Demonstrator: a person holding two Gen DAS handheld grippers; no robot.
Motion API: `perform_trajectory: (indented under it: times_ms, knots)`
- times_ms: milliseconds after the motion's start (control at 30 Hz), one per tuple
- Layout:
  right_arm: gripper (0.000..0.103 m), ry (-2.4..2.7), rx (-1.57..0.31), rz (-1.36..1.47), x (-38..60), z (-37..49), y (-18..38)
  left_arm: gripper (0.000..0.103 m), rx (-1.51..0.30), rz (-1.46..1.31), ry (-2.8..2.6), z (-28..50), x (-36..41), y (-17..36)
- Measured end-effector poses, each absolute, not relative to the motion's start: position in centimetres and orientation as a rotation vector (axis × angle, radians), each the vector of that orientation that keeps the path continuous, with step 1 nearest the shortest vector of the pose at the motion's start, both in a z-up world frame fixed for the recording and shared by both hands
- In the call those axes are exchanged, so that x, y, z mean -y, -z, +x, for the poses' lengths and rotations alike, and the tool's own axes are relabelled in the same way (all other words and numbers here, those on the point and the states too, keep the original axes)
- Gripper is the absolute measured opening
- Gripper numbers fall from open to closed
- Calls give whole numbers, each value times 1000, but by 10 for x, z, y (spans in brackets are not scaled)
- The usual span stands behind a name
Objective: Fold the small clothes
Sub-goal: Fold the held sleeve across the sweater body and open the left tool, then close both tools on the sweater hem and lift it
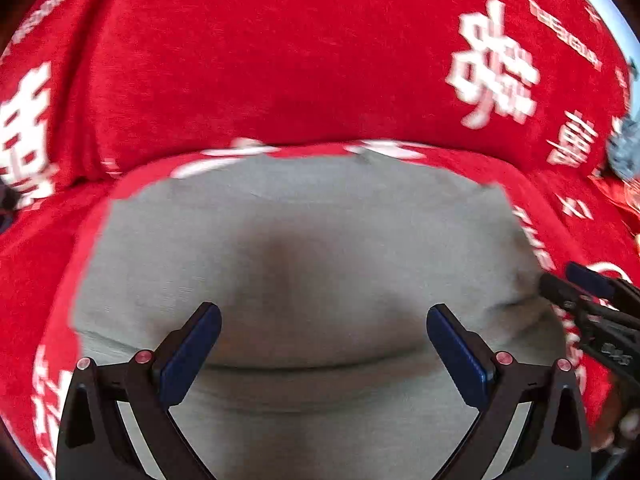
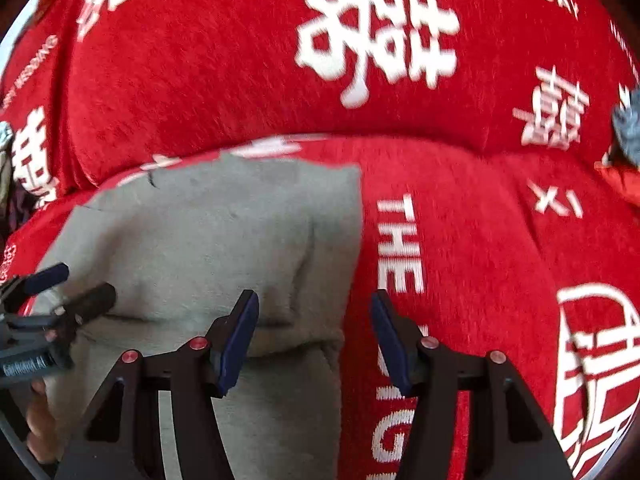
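We see a grey garment (image 1: 304, 248) lying flat on a red cover (image 1: 248, 52) printed with white characters and lettering. The cloth is plain, soft and lightly creased, with a fold line running across its near part in the left wrist view. In the right wrist view its right edge (image 2: 352, 240) runs beside the printed word "THE". The left gripper (image 1: 324, 320) hovers over the garment, its 2 blue-padded jaws spread apart with nothing between them. The right gripper (image 2: 314, 312) stands over the garment's right edge, jaws likewise apart and gripping nothing. We see no containers. At the right rim lies a blurred grey-blue object (image 1: 624, 148).
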State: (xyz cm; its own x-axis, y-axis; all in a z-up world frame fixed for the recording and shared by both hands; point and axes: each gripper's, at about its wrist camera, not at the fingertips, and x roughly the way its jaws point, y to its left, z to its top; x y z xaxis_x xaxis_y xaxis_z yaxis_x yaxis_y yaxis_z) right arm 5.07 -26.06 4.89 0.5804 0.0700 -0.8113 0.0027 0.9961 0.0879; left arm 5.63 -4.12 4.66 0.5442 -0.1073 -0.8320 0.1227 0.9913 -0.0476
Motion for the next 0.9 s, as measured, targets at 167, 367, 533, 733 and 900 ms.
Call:
perform_trajectory:
  times_ms: [167, 367, 533, 733, 900]
  knots:
    - [61, -109, -1013, 120, 236, 75, -32, 103, -1084, -124, 15, 89, -31, -20]
    - [63, 15, -1021, 94, 237, 91, -21, 103, -1082, -61, 1, 91, -66, -16]
    - [64, -37, -941, 46, 197, 62, -50, 103, -1035, -93, 44, 63, -61, -34]
    - [65, -130, -993, -49, 141, 34, -25, 103, -1027, 48, 62, 27, -32, -21]
    - [68, -93, -949, -77, 138, 0, -14, 103, -1021, 31, 67, -1, -42, -13]
